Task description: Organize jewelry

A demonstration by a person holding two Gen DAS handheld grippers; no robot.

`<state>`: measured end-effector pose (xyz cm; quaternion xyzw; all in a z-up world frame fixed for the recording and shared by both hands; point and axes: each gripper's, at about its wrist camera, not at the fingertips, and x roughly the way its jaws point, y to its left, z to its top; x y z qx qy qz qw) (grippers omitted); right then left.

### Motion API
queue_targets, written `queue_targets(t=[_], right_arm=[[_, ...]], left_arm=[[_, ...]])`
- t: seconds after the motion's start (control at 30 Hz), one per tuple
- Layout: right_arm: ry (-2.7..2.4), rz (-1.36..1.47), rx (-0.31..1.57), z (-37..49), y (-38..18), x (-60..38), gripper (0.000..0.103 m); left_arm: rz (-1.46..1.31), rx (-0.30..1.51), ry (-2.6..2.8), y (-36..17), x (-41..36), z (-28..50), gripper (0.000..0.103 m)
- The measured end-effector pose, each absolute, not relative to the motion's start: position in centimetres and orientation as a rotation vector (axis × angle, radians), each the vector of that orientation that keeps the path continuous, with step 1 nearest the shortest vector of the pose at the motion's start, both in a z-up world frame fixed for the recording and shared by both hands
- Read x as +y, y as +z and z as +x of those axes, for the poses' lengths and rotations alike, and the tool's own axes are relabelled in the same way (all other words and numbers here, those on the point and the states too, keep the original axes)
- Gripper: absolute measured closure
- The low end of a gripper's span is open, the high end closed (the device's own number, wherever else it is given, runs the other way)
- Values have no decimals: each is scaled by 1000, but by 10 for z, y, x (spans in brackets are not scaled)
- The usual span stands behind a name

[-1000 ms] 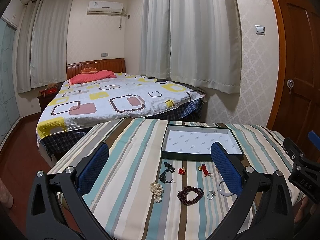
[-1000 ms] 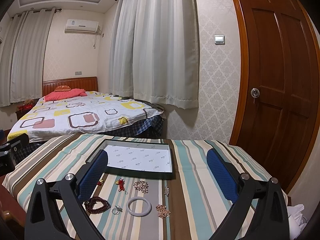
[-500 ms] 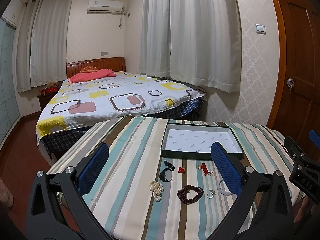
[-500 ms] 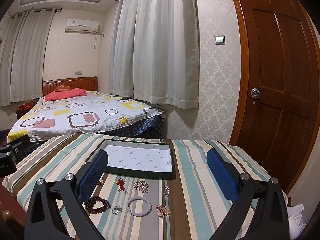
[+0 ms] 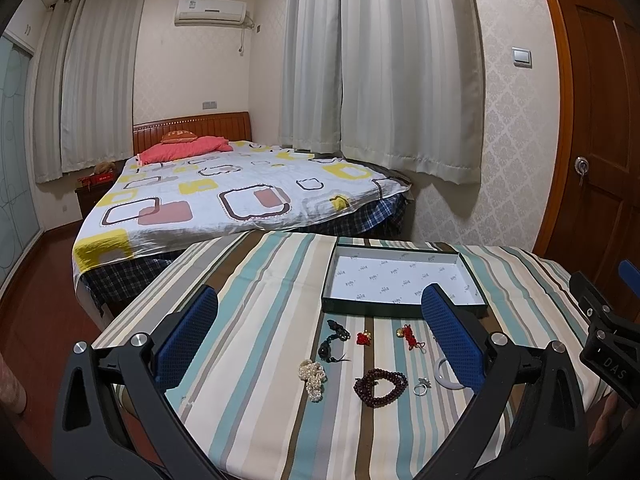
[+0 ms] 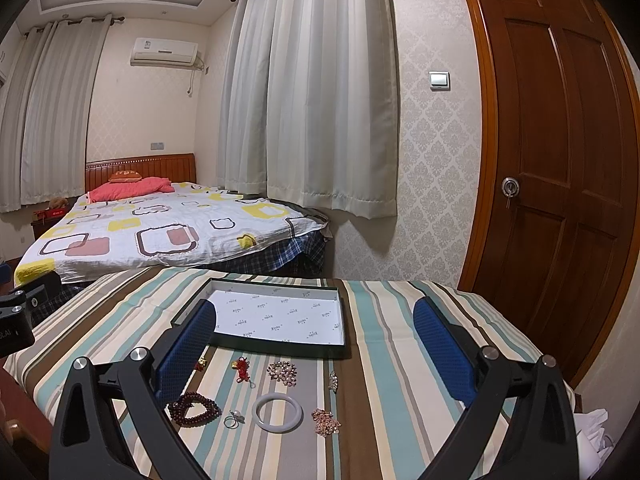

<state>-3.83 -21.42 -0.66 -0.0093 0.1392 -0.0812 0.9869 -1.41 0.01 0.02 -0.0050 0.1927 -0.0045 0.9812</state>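
**Striped cloth, loose jewelry, an empty tray**

Striped cloth in teal, brown, cream and grey covers the bench [image 5: 256,280] in front of you, and the jewelry lies loose on it, all on your side of the tray [image 6: 280,350]. The tray is shallow with dark walls and a white printed lining, and nothing lies inside it.

Your left tool [image 5: 320,334] hovers above the bench with its blue pads spread wide and nothing between them. Below it you see a string of pearls [image 5: 313,374], a dark green cord piece [image 5: 335,340] just beyond the pearls, a small red charm [image 5: 363,337], a red knotted tassel [image 5: 410,336], a dark red bead bracelet [image 5: 380,386] and a small silver ring [image 5: 421,387] just beside it. The white bangle [image 5: 444,372] is partly hidden behind the left tool's right finger.

Your right tool [image 6: 316,346] is likewise spread wide, holding nothing, and hovers above the bench. From the right wrist view the bangle [image 6: 279,413] lies flat between the ring [image 6: 233,419] and a pinkish bead cluster [image 6: 326,422]. A round sparkly brooch [image 6: 282,373] sits nearer the tray, the tassel [image 6: 241,368] to its left and a small clear-stone piece [image 6: 333,380] to its right. The bead bracelet [image 6: 194,408] lies close to the right tool's left finger.

Beyond the bench stand a bed [image 6: 160,228], curtains [image 6: 320,92] and a wooden door [image 6: 560,184].
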Motion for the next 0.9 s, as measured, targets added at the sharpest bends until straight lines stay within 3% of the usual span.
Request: queue_targets(t=[0.9], right_arm=[[-165, -20, 278, -39, -6, -212, 6]], left_arm=[[-9, 392, -9, -1, -1, -13, 4]])
